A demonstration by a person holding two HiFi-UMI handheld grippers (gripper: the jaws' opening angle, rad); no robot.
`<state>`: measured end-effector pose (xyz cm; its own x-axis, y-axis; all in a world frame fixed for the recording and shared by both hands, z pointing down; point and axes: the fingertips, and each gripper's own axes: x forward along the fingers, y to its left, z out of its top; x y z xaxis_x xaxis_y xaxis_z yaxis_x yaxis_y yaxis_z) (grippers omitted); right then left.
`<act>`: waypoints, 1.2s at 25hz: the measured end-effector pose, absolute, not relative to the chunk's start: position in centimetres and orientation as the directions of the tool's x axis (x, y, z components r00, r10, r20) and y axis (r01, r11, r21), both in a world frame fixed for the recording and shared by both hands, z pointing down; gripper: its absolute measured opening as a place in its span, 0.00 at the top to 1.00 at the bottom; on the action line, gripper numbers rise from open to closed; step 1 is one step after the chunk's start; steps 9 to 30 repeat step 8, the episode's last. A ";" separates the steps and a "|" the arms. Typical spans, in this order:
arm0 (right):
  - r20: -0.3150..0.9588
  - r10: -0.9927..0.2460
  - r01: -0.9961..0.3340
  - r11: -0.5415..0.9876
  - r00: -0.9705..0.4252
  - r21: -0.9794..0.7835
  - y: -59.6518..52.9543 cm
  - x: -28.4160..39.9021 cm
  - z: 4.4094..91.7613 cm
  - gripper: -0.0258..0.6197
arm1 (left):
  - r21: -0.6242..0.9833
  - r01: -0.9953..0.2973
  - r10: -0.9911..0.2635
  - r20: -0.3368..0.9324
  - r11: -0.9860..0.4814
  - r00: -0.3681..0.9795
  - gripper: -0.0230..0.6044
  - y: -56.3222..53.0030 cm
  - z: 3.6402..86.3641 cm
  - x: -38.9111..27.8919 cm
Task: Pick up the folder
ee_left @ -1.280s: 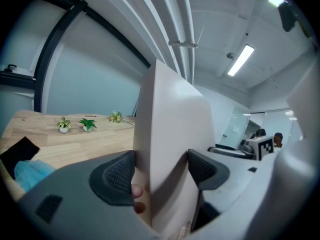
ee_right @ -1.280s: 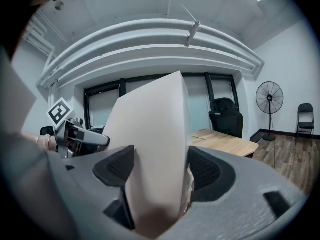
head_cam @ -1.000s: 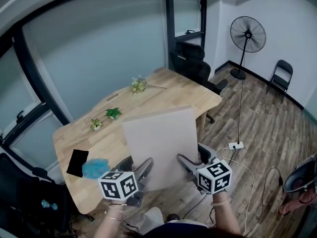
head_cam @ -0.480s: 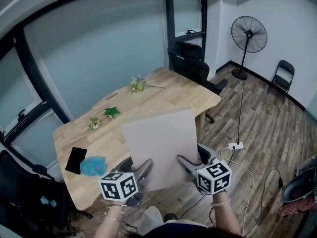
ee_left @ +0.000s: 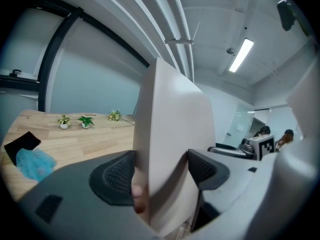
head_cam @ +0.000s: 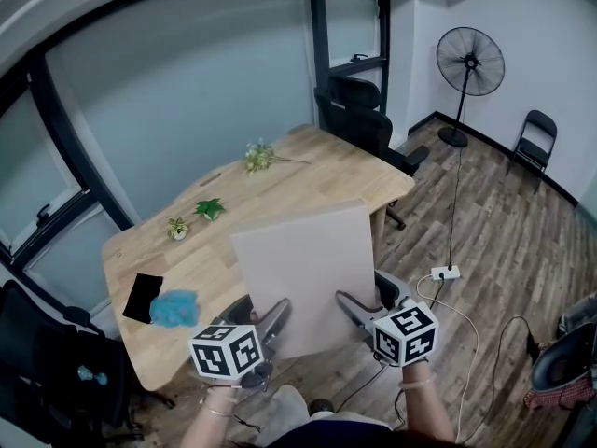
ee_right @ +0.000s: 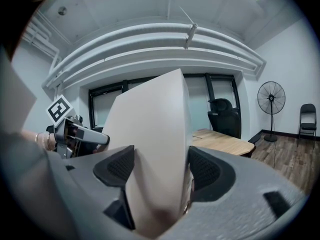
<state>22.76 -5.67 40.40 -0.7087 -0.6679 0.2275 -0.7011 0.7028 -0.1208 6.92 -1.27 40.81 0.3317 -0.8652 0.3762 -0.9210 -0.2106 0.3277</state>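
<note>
We had left gripper (head_cam: 254, 308) and right gripper (head_cam: 366, 294) clamped on folder (head_cam: 303, 269) bottom corners, steadying it over table (head_cam: 317, 171) near edge.

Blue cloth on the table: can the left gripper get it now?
Probably not yet: the left gripper is shut on the folder, shared with the right gripper. The blue cloth lies uncovered on the table, so only that grip hinders.

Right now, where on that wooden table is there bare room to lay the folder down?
The table is barest at its far right end, between the flower sprig and the office chair. A narrower strip lies between the leafy potted plant and the folder. The near left corner is crowded: black pad, blue cloth.
</note>
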 end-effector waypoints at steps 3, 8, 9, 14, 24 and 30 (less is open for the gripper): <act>0.229 -0.660 -0.694 0.708 -0.715 -0.127 -5.5 22.5 40.6 0.42 | 0.321 -0.925 -0.866 0.384 -0.202 0.322 0.44 -1.0 40.9 6.7; 0.237 -0.650 -0.687 0.714 -0.722 -0.136 -5.7 22.4 41.0 0.42 | 0.318 -0.929 -0.862 0.398 -0.191 0.314 0.44 -1.1 41.2 6.7; 0.237 -0.650 -0.687 0.714 -0.722 -0.136 -5.7 22.4 41.0 0.42 | 0.318 -0.929 -0.862 0.398 -0.191 0.314 0.44 -1.1 41.2 6.7; 0.237 -0.650 -0.687 0.714 -0.722 -0.136 -5.7 22.4 41.0 0.42 | 0.318 -0.929 -0.862 0.398 -0.191 0.314 0.44 -1.1 41.2 6.7; 0.237 -0.650 -0.687 0.714 -0.722 -0.136 -5.7 22.4 41.0 0.42 | 0.318 -0.929 -0.862 0.398 -0.191 0.314 0.44 -1.1 41.2 6.7; 0.237 -0.650 -0.687 0.714 -0.722 -0.136 -5.7 22.4 41.0 0.42 | 0.318 -0.929 -0.862 0.398 -0.191 0.314 0.44 -1.1 41.2 6.7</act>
